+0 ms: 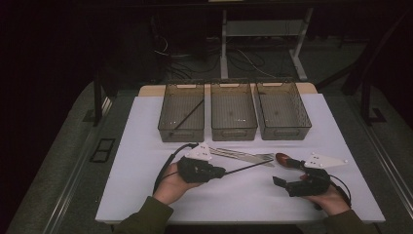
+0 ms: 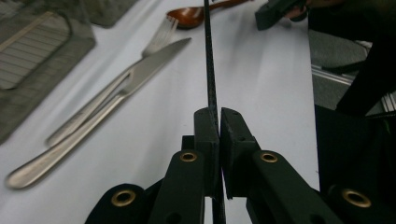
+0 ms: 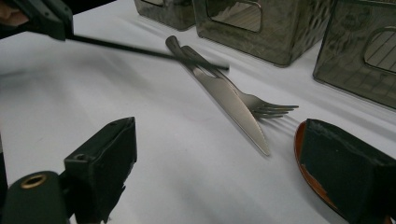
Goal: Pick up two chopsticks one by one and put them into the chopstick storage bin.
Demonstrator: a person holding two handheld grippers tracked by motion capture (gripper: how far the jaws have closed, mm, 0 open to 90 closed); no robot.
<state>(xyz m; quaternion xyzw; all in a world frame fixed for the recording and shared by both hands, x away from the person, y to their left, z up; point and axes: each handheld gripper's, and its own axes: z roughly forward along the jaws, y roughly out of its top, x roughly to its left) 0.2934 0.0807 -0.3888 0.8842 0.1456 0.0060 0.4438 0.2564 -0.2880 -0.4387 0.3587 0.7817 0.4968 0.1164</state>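
Left hand-held gripper (image 1: 220, 171) clenched on thin black chopstick (image 1: 248, 167), raised above white desk (image 1: 146, 146); right hand-held gripper (image 1: 282, 184) released, near right. Best kept level, carried to far-left bin (image 1: 181, 127) beside matching stick. Beyond: smooth steel knife (image 2: 93, 126), fork (image 3: 261, 108), glossy brown spoon (image 1: 287, 160); translucent mesh-patterned bins.

No legible text, label or number anywhere, perhaps owing to dimness.
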